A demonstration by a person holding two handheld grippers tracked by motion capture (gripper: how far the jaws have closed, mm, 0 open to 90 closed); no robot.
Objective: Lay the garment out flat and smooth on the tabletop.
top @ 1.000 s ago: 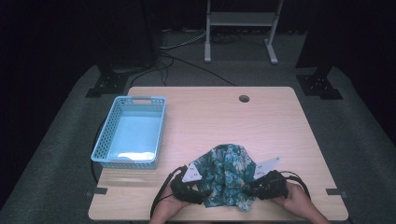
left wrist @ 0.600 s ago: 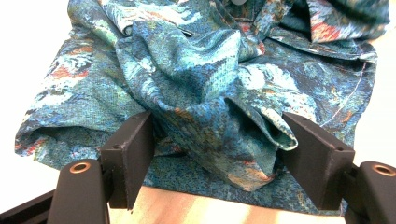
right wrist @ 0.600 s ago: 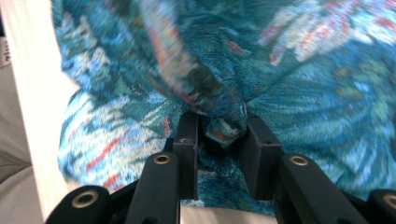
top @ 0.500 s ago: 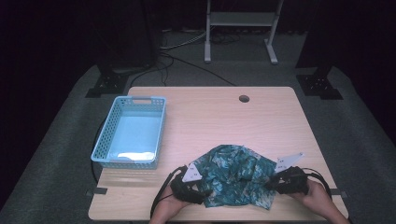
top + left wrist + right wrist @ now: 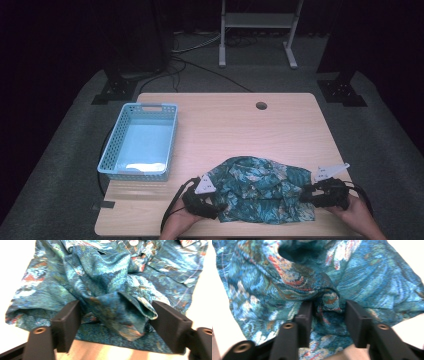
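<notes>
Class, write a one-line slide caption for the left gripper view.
Left tool open, jaws either side of a raised fold of the crumpled teal patterned shirt on the table.

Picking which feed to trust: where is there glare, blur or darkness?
High view: sharp, evenly lit table, surroundings dark. Left gripper view: shirt soft, bare table blown out white. Right gripper view: shirt and jaws blurred, table corners overexposed.

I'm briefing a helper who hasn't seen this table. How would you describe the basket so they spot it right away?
Start at the light wooden table and look to its left edge, on the left gripper's side. There sits a rectangular light blue plastic basket with perforated walls and a handle slot, apart from the crumpled teal patterned shirt near the front edge. It is the one rigid, plain-coloured container there.
</notes>
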